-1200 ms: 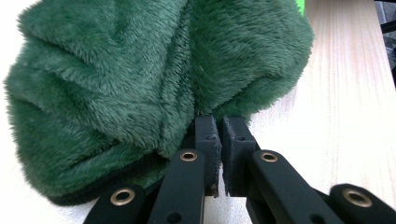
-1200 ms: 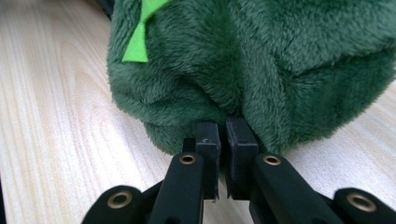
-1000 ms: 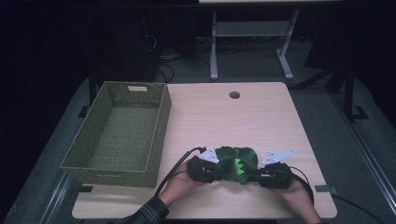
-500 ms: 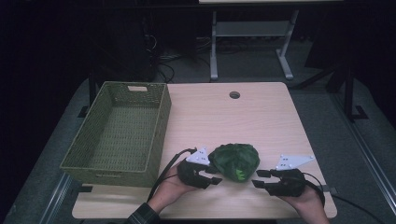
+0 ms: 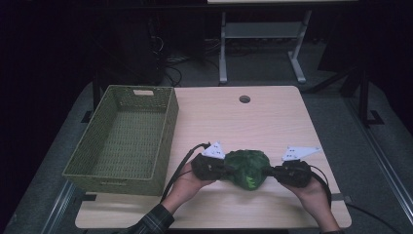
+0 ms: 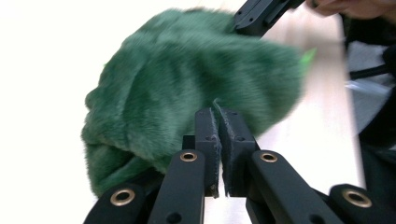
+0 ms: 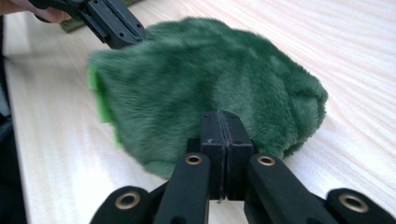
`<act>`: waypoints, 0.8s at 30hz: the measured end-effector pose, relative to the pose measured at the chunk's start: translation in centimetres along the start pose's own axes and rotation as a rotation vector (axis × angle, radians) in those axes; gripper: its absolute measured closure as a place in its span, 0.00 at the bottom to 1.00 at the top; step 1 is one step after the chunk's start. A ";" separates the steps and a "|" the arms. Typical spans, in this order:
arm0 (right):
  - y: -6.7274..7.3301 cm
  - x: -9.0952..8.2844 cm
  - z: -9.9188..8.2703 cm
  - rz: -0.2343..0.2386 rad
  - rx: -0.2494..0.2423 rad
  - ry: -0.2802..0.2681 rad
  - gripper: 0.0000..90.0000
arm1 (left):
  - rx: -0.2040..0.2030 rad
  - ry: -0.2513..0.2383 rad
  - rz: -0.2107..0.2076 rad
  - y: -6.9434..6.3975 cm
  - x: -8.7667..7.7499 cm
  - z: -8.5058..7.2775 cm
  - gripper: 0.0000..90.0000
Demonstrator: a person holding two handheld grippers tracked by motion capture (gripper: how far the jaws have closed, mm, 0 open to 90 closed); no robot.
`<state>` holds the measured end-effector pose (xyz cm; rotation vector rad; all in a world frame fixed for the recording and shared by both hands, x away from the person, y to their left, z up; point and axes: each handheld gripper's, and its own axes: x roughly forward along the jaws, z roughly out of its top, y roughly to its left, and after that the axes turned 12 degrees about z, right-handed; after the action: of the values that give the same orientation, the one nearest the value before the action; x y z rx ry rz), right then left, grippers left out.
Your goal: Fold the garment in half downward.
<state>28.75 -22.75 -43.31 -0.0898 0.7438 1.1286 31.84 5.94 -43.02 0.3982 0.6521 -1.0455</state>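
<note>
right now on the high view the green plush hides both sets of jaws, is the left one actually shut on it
observer: yes. The left gripper has just been closing, and its jaws are shut with a tuft of the green plush pinched between the pads.
operator: and the right one
observer: the right gripper has just closed too. Its jaws are pressed together at the fur's edge, but I cannot tell whether any fur is caught.
operator: what's that bright green bit
observer: it's a flat bright green piece sticking out from under the fur, on the person's side of the plush.
</note>
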 end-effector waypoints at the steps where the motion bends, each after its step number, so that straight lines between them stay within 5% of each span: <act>1: -0.1 0.3 -0.1 -0.001 0.008 0.016 0.99 | 0.002 0.013 0.001 0.1 0.4 -0.2 0.96; 8: -0.7 2.1 -1.0 -0.008 0.031 0.097 0.99 | 0.017 0.071 0.005 0.1 2.0 -0.9 0.97; 14: -0.8 2.5 -1.4 -0.002 0.045 0.107 1.00 | 0.044 0.111 0.006 0.1 2.6 -1.3 0.98; 24: -0.8 3.0 -1.7 0.003 0.047 0.154 1.00 | 0.038 0.120 0.004 0.0 2.8 -1.7 0.99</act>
<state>29.19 -21.47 -46.60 -0.1371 0.9075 1.1146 32.30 5.06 -46.17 0.4981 0.7395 -1.0374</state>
